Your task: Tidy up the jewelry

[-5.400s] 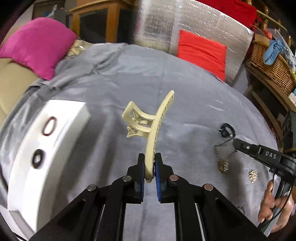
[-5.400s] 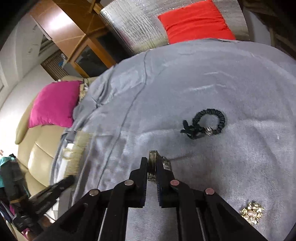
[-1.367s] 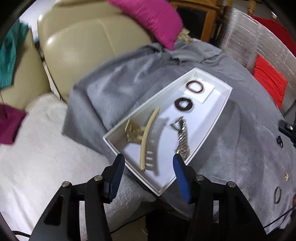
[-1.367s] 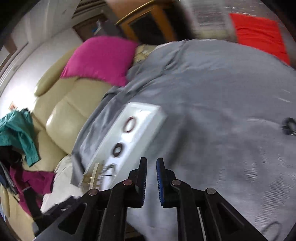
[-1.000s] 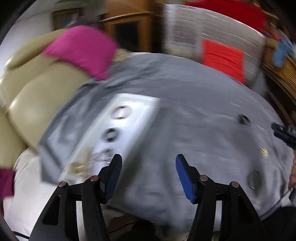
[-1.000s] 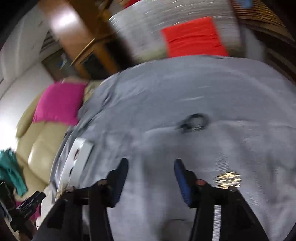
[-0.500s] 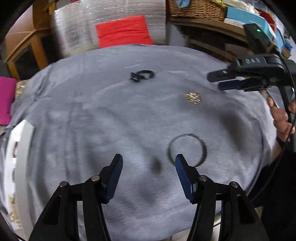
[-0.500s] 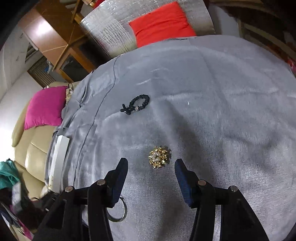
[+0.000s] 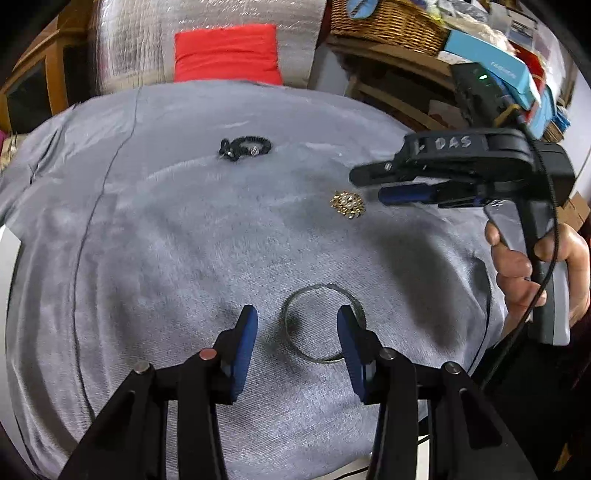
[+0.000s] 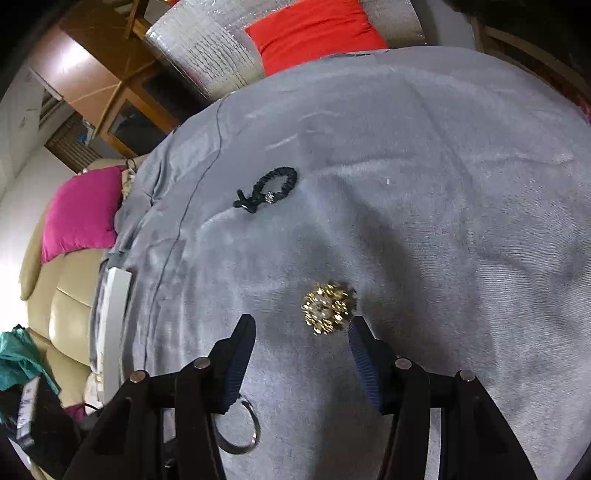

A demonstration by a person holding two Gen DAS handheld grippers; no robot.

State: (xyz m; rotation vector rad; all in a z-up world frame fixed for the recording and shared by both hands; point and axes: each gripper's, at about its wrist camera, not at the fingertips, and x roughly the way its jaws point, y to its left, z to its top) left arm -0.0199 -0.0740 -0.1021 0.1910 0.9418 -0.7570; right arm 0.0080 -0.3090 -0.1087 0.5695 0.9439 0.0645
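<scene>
A thin silver bangle (image 9: 322, 324) lies on the grey cloth (image 9: 166, 240). My left gripper (image 9: 297, 334) is open just above it, its right finger over the bangle's right rim. A gold brooch (image 10: 327, 308) lies on the cloth, and my right gripper (image 10: 301, 341) is open over it, the brooch close to the right finger. In the left wrist view the brooch (image 9: 347, 205) sits just left of the right gripper (image 9: 364, 182). A black hair tie (image 9: 244, 146) lies farther back; it also shows in the right wrist view (image 10: 267, 192). The bangle shows low in the right wrist view (image 10: 238, 430).
The white jewelry box (image 10: 110, 325) stands at the cloth's left edge beside a cream sofa (image 10: 55, 295) with a pink cushion (image 10: 81, 214). A red cushion (image 9: 225, 53) leans on silver padding behind. Wicker basket (image 9: 384, 18) and shelves stand at the right.
Both grippers have come lower and closer: the left onto the bangle, the right onto the brooch. Earlier the left let go of the hair claw in the box and swung right.
</scene>
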